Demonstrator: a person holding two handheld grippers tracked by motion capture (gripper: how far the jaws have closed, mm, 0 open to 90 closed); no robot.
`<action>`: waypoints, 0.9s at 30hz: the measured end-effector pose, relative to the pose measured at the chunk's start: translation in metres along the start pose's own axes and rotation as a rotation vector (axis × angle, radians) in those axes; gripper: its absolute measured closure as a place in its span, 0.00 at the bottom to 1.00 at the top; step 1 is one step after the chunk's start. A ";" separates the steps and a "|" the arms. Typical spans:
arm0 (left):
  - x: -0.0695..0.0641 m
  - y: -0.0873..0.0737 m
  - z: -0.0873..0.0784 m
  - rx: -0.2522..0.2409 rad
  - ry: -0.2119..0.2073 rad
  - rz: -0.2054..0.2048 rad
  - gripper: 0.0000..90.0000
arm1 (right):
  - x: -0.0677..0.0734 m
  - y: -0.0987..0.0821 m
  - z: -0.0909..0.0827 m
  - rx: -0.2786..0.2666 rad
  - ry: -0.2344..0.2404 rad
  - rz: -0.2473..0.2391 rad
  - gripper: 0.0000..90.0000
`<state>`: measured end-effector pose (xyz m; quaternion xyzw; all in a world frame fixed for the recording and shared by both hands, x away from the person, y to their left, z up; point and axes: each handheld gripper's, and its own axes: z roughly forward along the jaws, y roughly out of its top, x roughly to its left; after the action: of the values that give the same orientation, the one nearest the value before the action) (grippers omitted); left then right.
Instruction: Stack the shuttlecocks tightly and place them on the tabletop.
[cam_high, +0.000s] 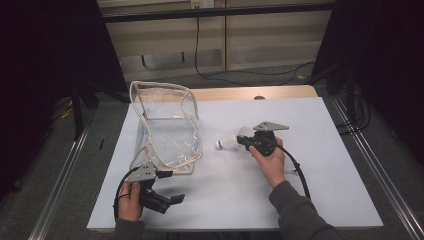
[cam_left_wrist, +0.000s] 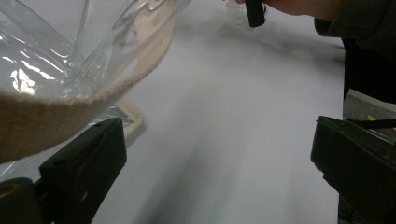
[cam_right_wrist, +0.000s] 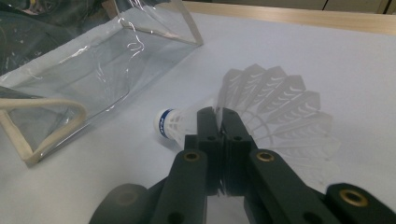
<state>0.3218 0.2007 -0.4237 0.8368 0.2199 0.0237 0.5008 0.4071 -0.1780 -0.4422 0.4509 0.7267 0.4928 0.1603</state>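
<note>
White table (cam_high: 310, 165), wooden edge (cam_high: 280, 92), dark curtains (cam_high: 45, 60), cable (cam_high: 200, 60)

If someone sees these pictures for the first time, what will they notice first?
Probably the white shuttlecock, pinched in the shut right gripper near the middle of the white table. Next, the clear bag with beige trim, standing open on the table's left half, with the open left gripper just in front of it.
</note>
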 end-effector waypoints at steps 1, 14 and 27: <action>0.000 0.000 0.000 0.001 0.000 0.001 0.04 | 0.000 0.000 0.000 0.001 0.001 0.003 0.98; 0.000 0.000 0.000 0.001 0.000 0.002 0.04 | -0.004 -0.003 -0.001 0.023 -0.014 0.011 0.94; 0.000 0.000 0.001 -0.003 -0.001 -0.002 0.04 | -0.008 -0.006 -0.008 0.036 -0.044 0.020 0.87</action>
<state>0.3217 0.1997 -0.4239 0.8358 0.2205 0.0230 0.5023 0.4033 -0.1900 -0.4459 0.4714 0.7273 0.4713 0.1631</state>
